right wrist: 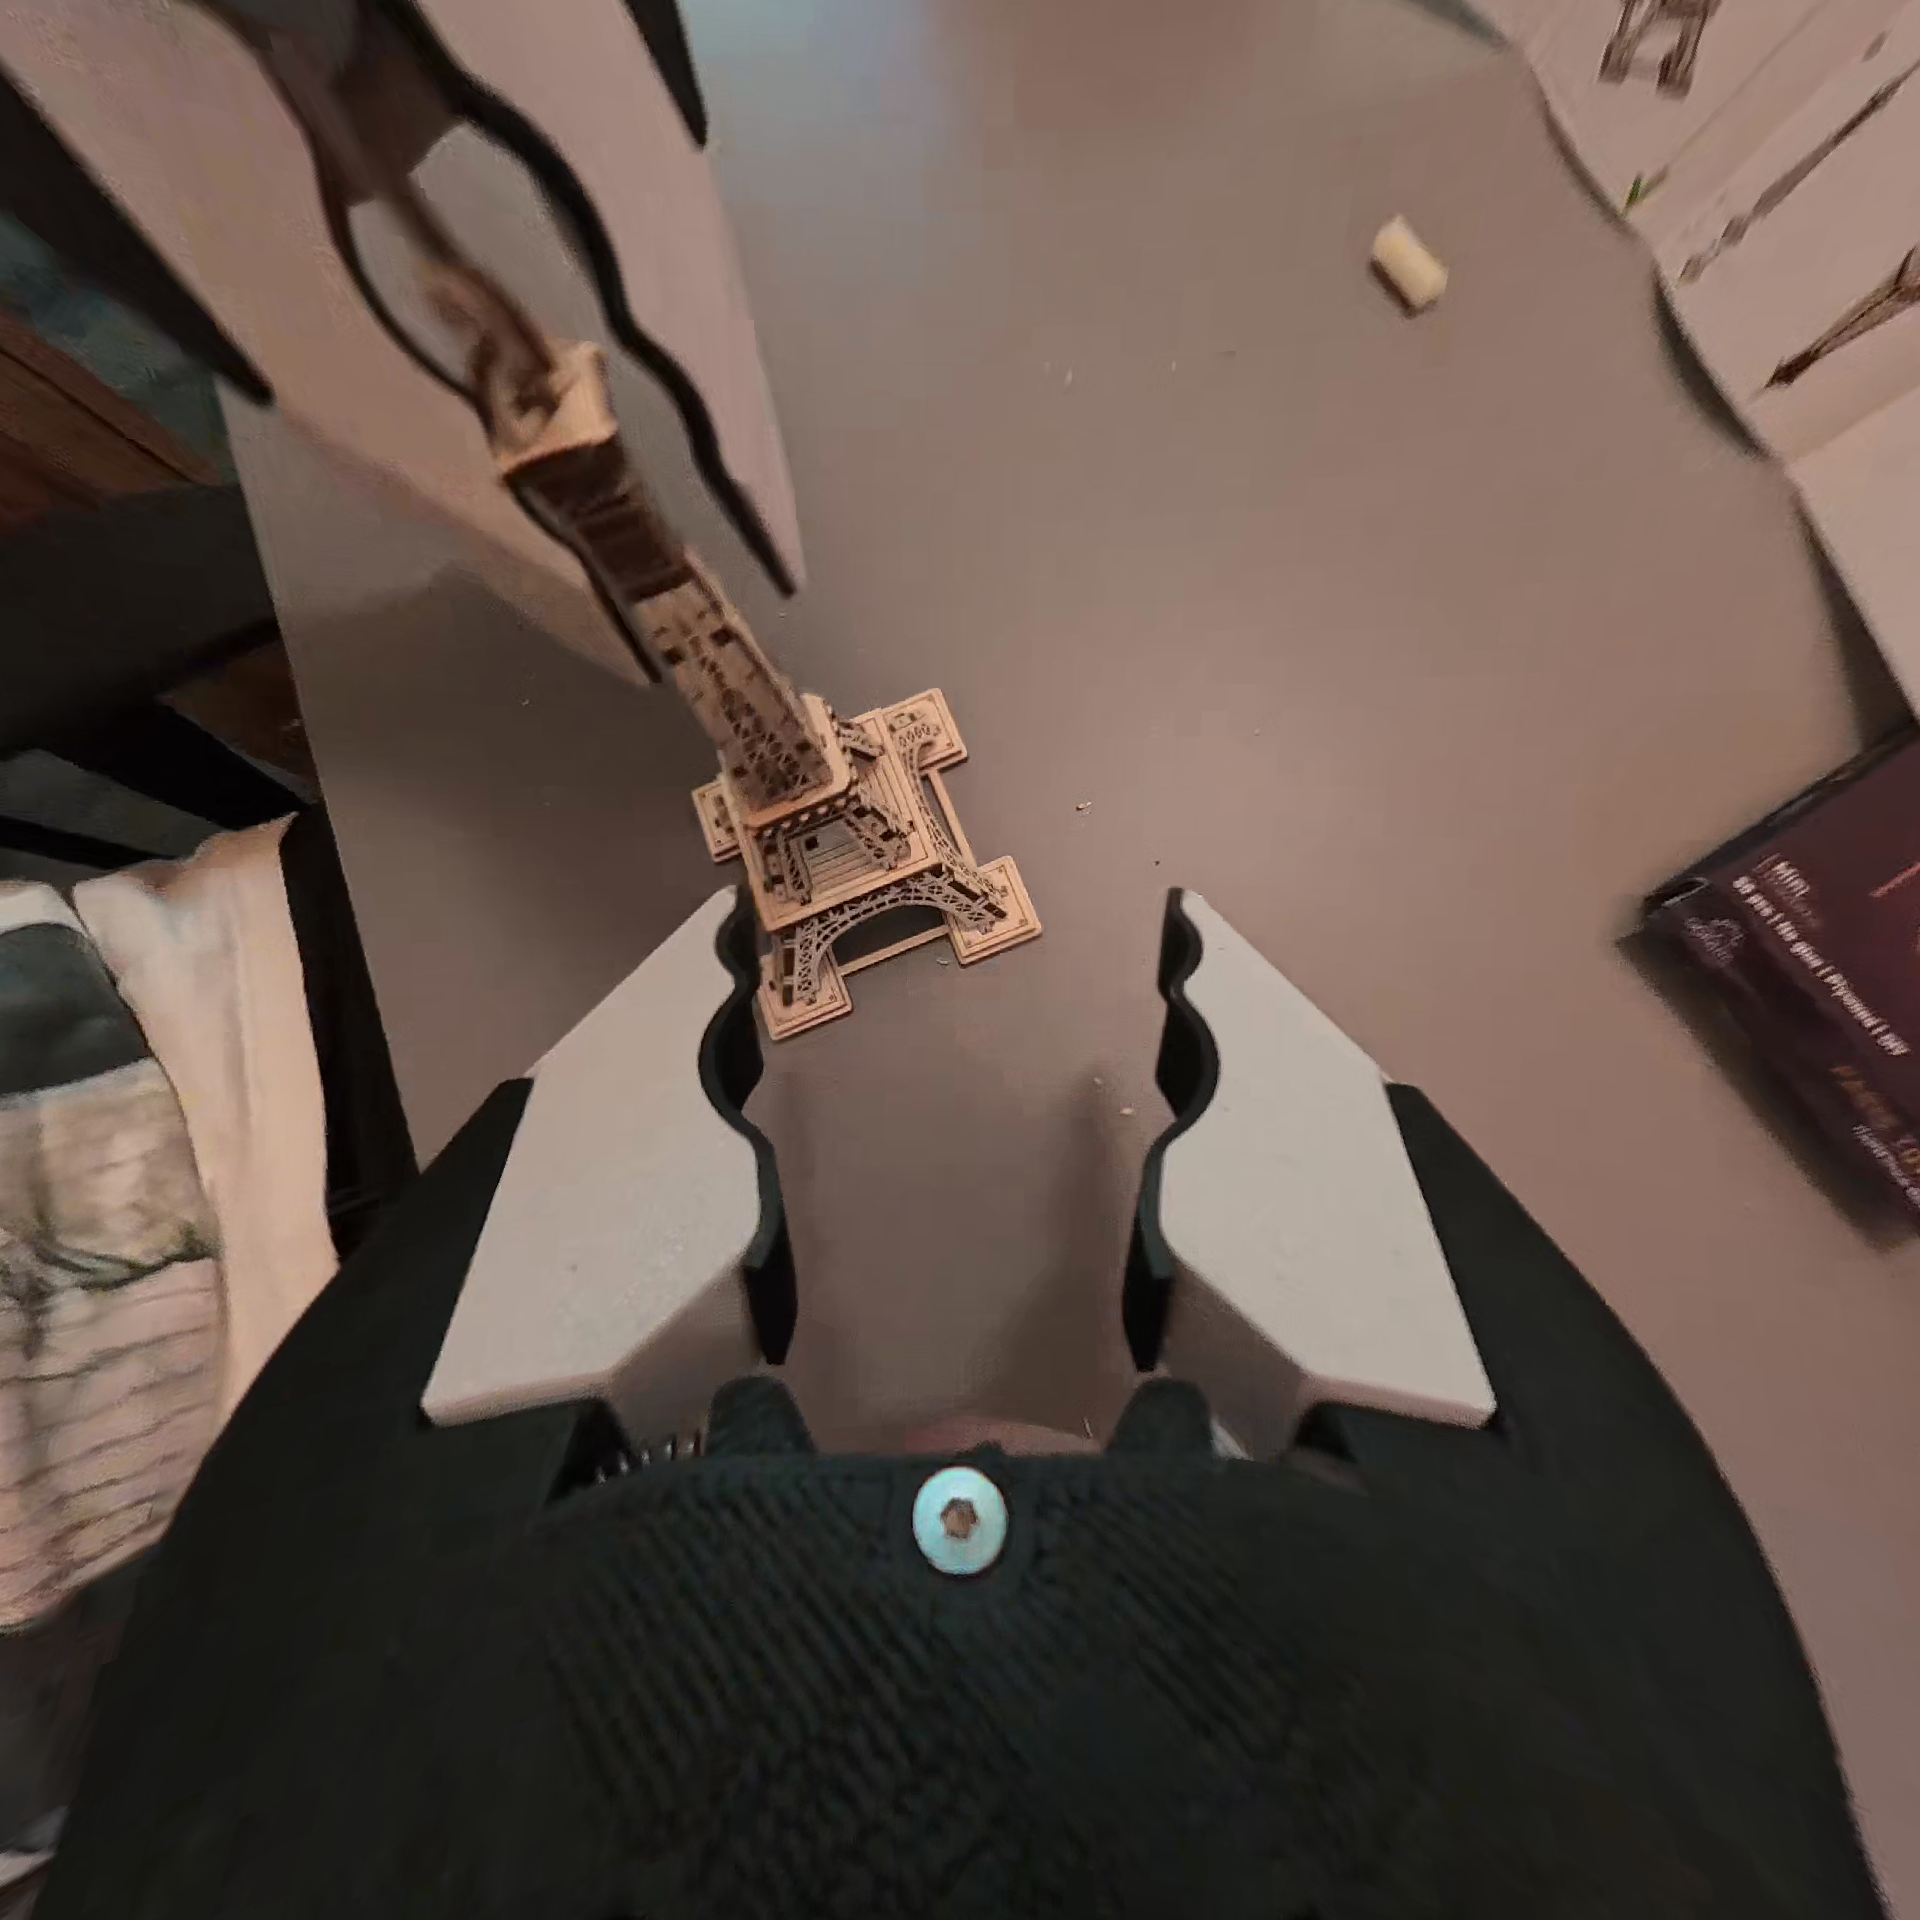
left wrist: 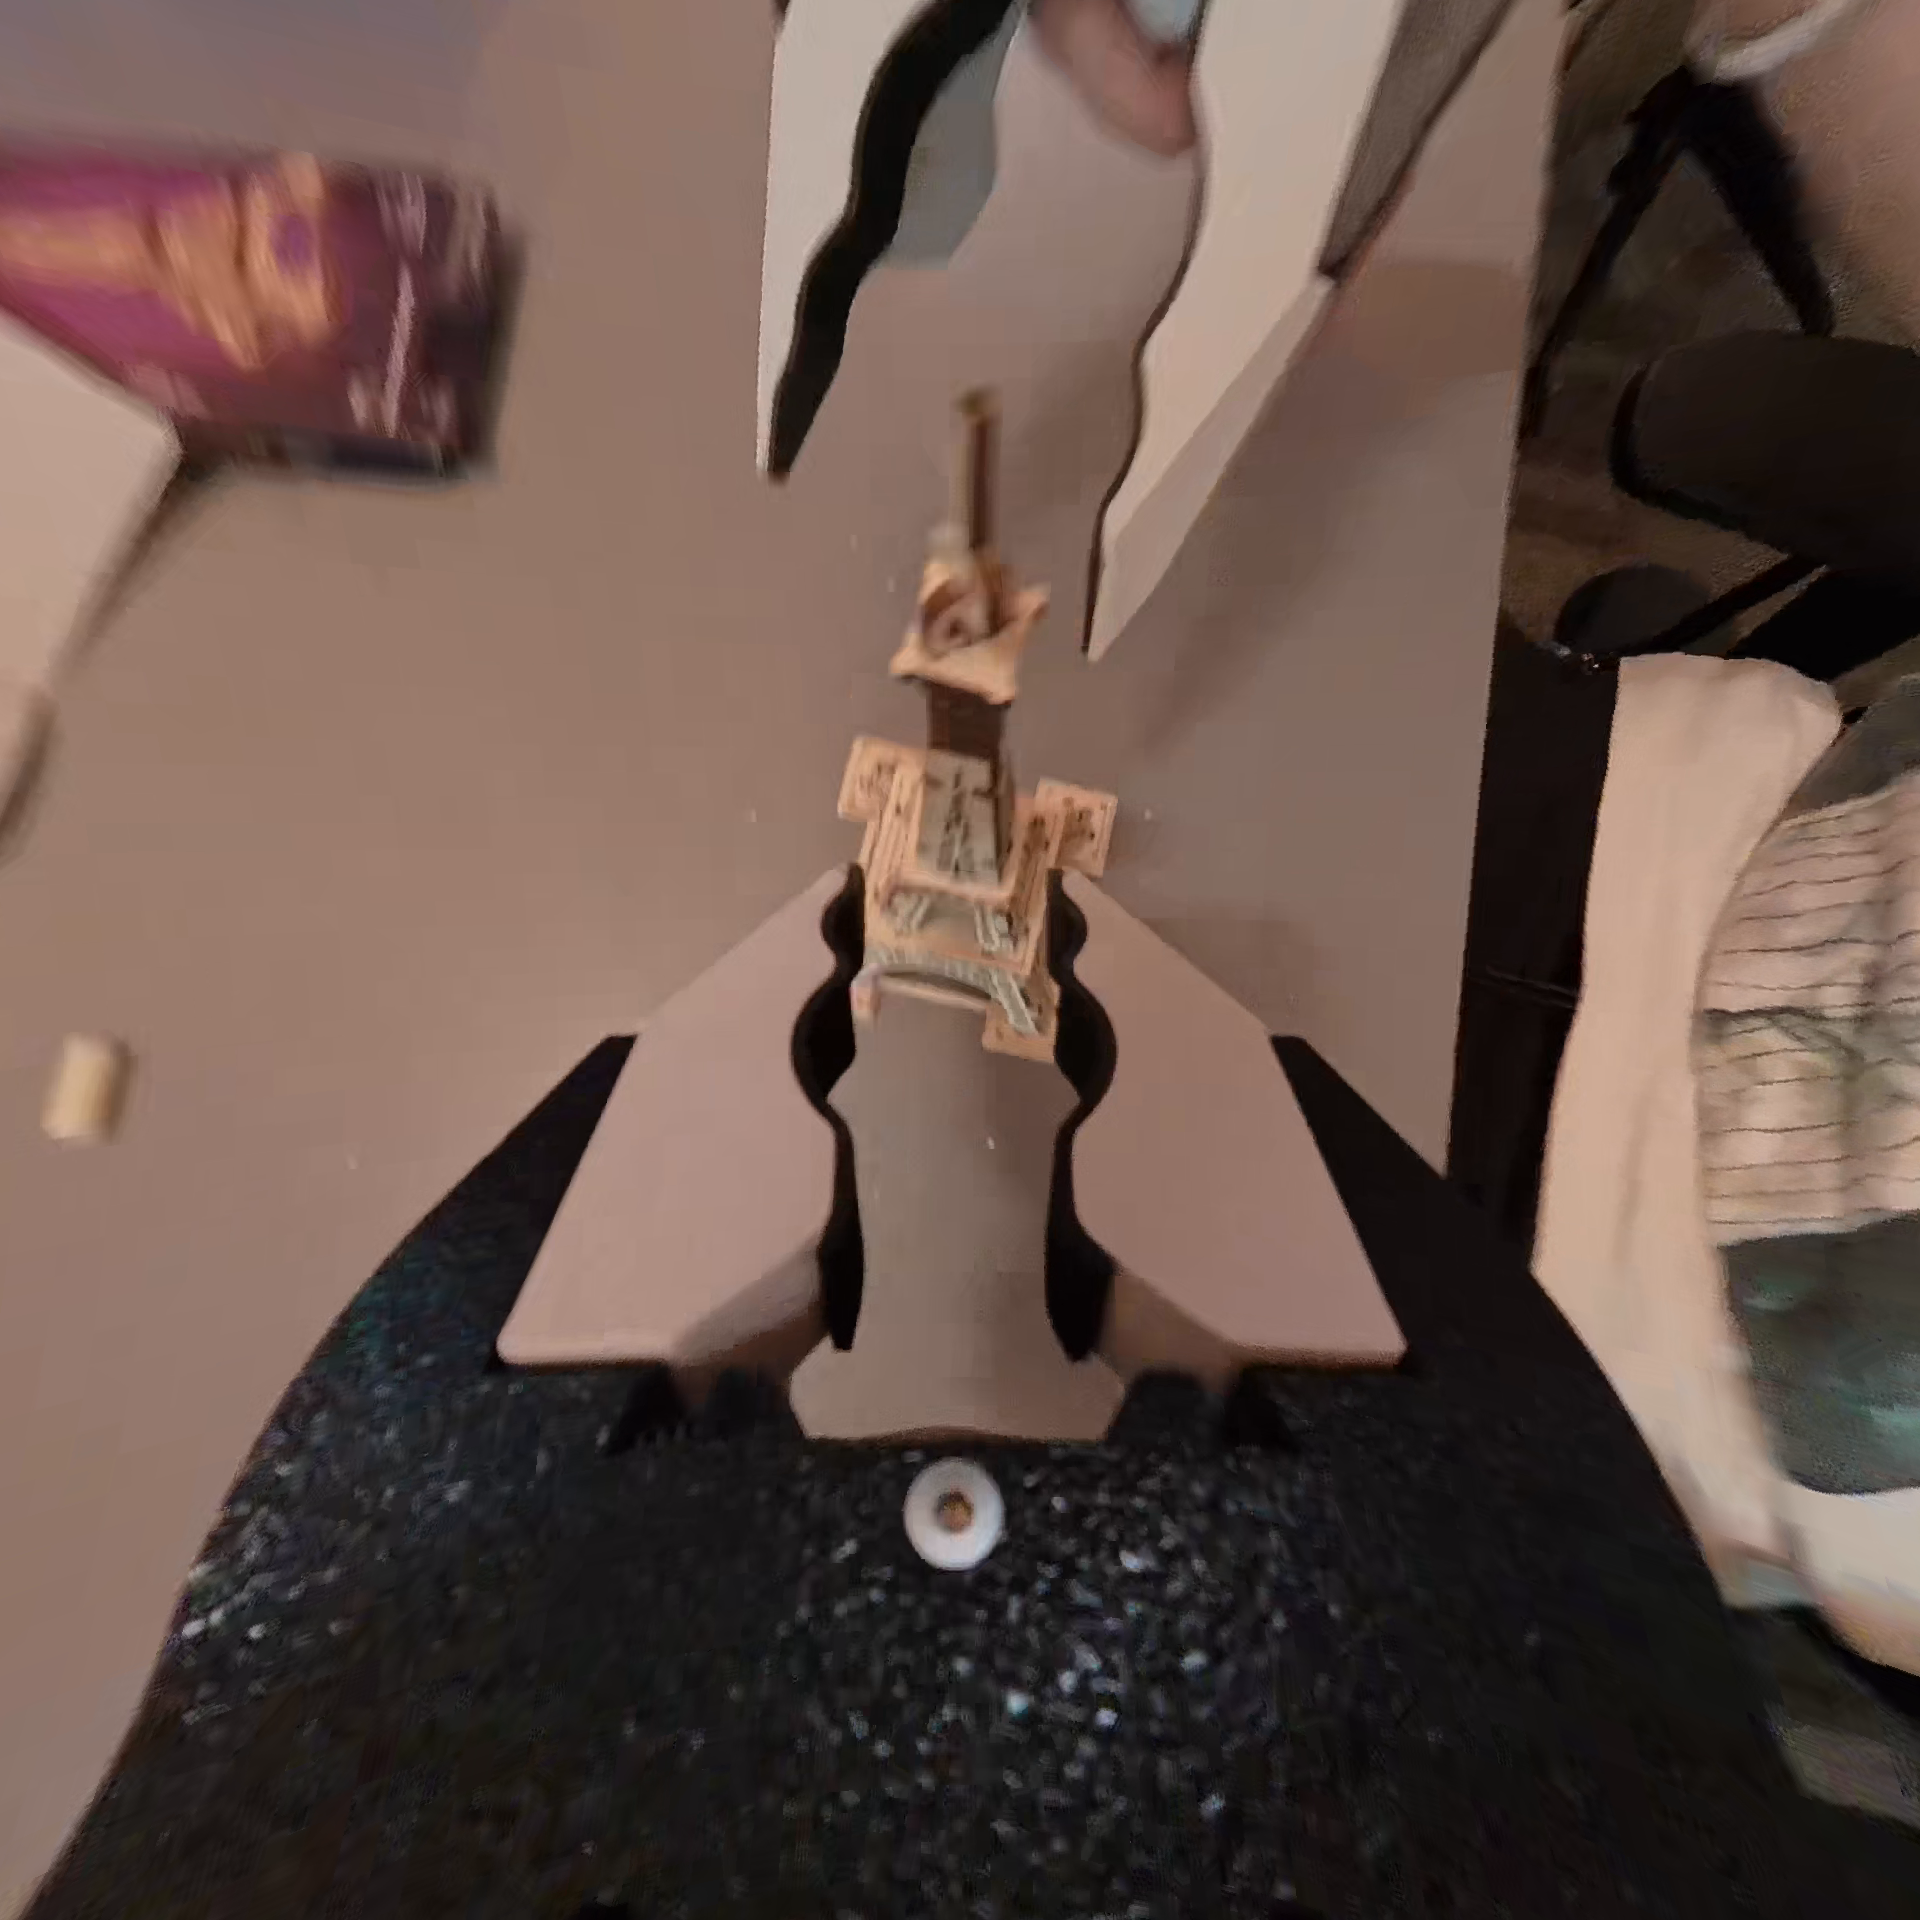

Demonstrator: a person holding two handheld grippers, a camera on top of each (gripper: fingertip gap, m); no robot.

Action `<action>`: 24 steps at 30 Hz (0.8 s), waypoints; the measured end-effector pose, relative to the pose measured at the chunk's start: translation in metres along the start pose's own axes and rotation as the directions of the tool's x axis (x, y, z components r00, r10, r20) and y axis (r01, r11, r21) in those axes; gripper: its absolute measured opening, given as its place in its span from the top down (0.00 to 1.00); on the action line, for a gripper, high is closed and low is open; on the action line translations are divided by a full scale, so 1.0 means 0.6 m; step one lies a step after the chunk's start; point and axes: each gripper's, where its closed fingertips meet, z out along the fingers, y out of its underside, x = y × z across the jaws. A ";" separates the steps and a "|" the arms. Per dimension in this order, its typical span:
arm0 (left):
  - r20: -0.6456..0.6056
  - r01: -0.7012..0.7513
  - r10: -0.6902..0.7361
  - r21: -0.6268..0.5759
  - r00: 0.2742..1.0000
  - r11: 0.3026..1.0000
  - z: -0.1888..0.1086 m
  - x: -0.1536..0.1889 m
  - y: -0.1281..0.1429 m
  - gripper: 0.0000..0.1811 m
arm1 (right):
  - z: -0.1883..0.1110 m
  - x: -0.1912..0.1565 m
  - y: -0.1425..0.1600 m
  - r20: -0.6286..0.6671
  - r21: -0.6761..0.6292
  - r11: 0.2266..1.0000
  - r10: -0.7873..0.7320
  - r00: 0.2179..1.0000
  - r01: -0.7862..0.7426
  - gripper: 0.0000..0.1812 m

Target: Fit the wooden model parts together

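A small wooden tower model [left wrist: 961, 914] stands upright on its cross-shaped base on the grey table [left wrist: 416, 831]. My left gripper [left wrist: 954, 878] is part open, and the tower's lower part shows in the gap at its tips. In the right wrist view the tower [right wrist: 862, 862] is just beyond my right gripper [right wrist: 951, 899], which is wide open and empty, its left fingertip [right wrist: 732, 935] beside the base. There the left gripper [right wrist: 717, 629] hangs at the upper left, its fingers either side of the shaft with a gap. The right gripper [left wrist: 935, 556] shows open beyond the spire.
A small loose wooden piece [left wrist: 83, 1091] lies on the table, also in the right wrist view [right wrist: 1408, 260]. A dark purple box [left wrist: 260, 312] [right wrist: 1808, 987] lies at one side. Pale printed sheets [right wrist: 1818, 260] sit at the far right. The table edge [left wrist: 1475, 727] borders a cloth [left wrist: 1766, 1039].
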 end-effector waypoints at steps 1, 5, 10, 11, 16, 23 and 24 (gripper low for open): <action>0.009 -0.064 0.063 0.055 0.998 0.996 -0.002 0.002 -0.012 0.81 | -0.007 -0.004 0.000 -0.002 0.040 0.999 -0.029 1.000 0.029 0.57; 0.031 -0.192 0.190 0.130 0.981 0.973 0.007 0.005 -0.024 0.80 | 0.000 -0.031 0.002 0.007 0.133 0.987 -0.098 0.995 0.096 0.63; 0.051 -0.227 0.223 0.124 0.974 0.966 0.023 0.003 -0.021 0.90 | 0.027 -0.049 0.005 0.026 0.161 0.981 -0.115 0.993 0.109 0.71; 0.062 -0.236 0.230 0.126 0.971 0.964 0.023 0.003 -0.021 0.91 | 0.029 -0.055 0.001 0.041 0.176 0.979 -0.115 0.993 0.106 0.74; 0.118 -0.301 0.287 0.126 0.950 0.945 0.020 0.007 -0.021 0.90 | 0.032 -0.054 -0.010 0.004 0.236 0.963 -0.133 0.991 0.128 0.79; 0.133 -0.259 0.244 0.109 0.961 0.960 0.023 -0.001 -0.020 0.90 | 0.048 -0.061 -0.011 0.033 0.227 0.963 -0.157 0.987 0.145 0.80; 0.124 -0.231 0.216 0.118 0.968 0.966 0.024 -0.004 -0.020 0.90 | 0.052 -0.062 -0.008 0.042 0.212 0.966 -0.164 0.986 0.152 0.82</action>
